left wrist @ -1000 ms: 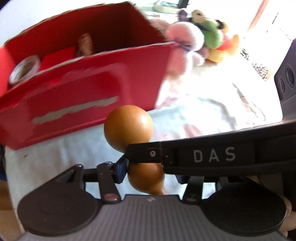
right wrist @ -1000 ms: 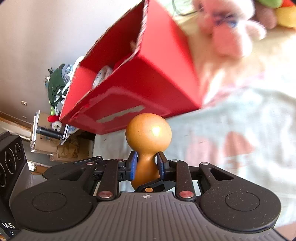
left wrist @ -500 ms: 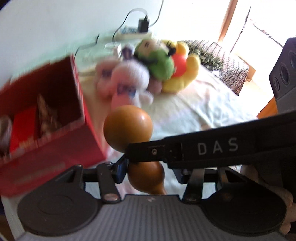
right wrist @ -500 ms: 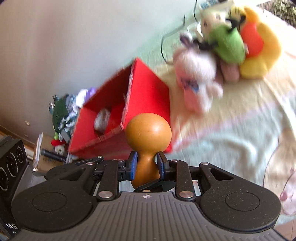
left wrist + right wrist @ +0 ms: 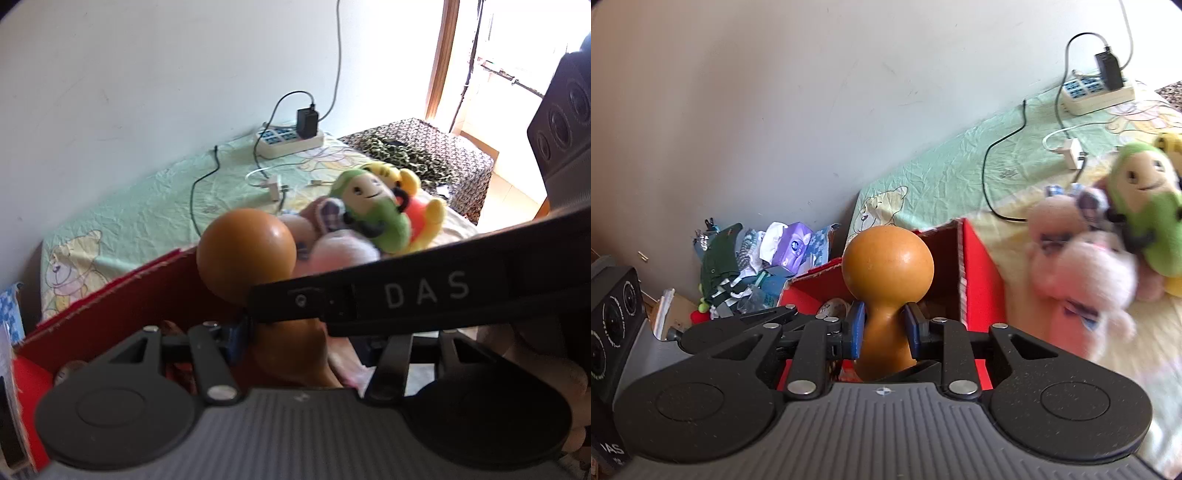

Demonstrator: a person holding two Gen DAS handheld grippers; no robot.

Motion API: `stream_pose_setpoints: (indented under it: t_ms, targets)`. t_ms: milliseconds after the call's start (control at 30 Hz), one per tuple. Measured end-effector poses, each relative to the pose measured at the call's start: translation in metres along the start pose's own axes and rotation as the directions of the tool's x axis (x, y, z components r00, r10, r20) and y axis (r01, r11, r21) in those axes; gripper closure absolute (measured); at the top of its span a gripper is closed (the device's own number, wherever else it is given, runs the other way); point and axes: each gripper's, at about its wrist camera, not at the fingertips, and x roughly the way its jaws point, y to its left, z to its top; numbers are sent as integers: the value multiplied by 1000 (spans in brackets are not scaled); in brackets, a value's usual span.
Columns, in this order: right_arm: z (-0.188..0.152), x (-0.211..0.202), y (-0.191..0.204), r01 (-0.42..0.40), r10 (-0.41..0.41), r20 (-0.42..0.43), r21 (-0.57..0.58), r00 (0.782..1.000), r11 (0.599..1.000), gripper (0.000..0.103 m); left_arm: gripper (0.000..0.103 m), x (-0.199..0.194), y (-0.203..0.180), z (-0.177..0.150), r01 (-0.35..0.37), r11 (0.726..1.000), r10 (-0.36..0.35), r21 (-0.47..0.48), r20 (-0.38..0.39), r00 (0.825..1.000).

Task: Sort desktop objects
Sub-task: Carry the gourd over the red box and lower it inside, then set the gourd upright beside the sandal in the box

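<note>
1. Since the earlier frames, both views have swung up: red box (image 5: 975,273) sits lower and nearer, its open top now below the gourd; wall, power strip (image 5: 291,142) and cables have come into sight.
2. Right gripper (image 5: 884,334): blue pads (image 5: 856,330) clamped on the narrow waist of the gourd (image 5: 888,264), round bulb pointing up and away from the camera.
3. Gourd hangs above the near part of the box opening; box interior partly visible, with a pale round object low left of the waist, too hidden to identify.
4. Left gripper (image 5: 295,332): the right gripper's black bar marked "DAS" crosses in front. One blue pad shows left of the gourd's lower bulb; other side hidden. Cannot tell its opening or whether it touches the gourd.
5. Plush toys (image 5: 1082,273) lie right of the box on the pale sheet: pink one nearest, green one (image 5: 376,218) behind, yellow one at far right.
6. Clutter pile (image 5: 757,258) lies far left of the box, against the wall.
</note>
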Motion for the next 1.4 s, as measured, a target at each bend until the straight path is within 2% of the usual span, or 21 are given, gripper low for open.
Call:
stream_pose_setpoints:
  t_ms: [167, 367, 467, 567, 633, 700, 867, 1000, 1200, 1400]
  targets:
    - [4, 39, 4, 58, -59, -36, -13, 998, 998, 77, 47, 26, 41, -6, 43, 999, -43, -14, -48, 998]
    - [2, 68, 4, 155, -161, -82, -70, 984, 985, 77, 47, 56, 60, -14, 68, 998, -70, -16, -109, 992]
    - [2, 79, 7, 211, -223, -104, -116, 969, 971, 78, 47, 64, 66, -19, 81, 996, -83, -22, -136, 987]
    - [3, 85, 8, 250, -271, -120, -166, 955, 954, 86, 46, 72, 70, -17, 91, 996, -94, -27, -173, 981]
    - [5, 87, 8, 274, -299, -131, -180, 945, 945, 90, 38, 77, 71, -16, 87, 996, -91, -27, -186, 978]
    - [6, 88, 8, 291, -319, -135, -192, 938, 937, 93, 36, 80, 73, -16, 89, 995, -95, -40, -195, 976]
    - [7, 87, 8, 300, -327, -127, -189, 937, 935, 94, 31, 81, 83, -15, 115, 989, -132, -93, -193, 972]
    - [5, 86, 9, 308, -328, -95, -179, 940, 934, 94, 28, 82, 87, -16, 104, 988, -125, -117, -195, 973]
    - [1, 84, 9, 307, -319, -55, -163, 946, 938, 93, 18, 78, 83, -16, 35, 995, -50, -95, -168, 985]
    - [-1, 83, 8, 308, -317, -35, -157, 948, 938, 94, 15, 77, 82, -16, -8, 997, -4, -82, -155, 988]
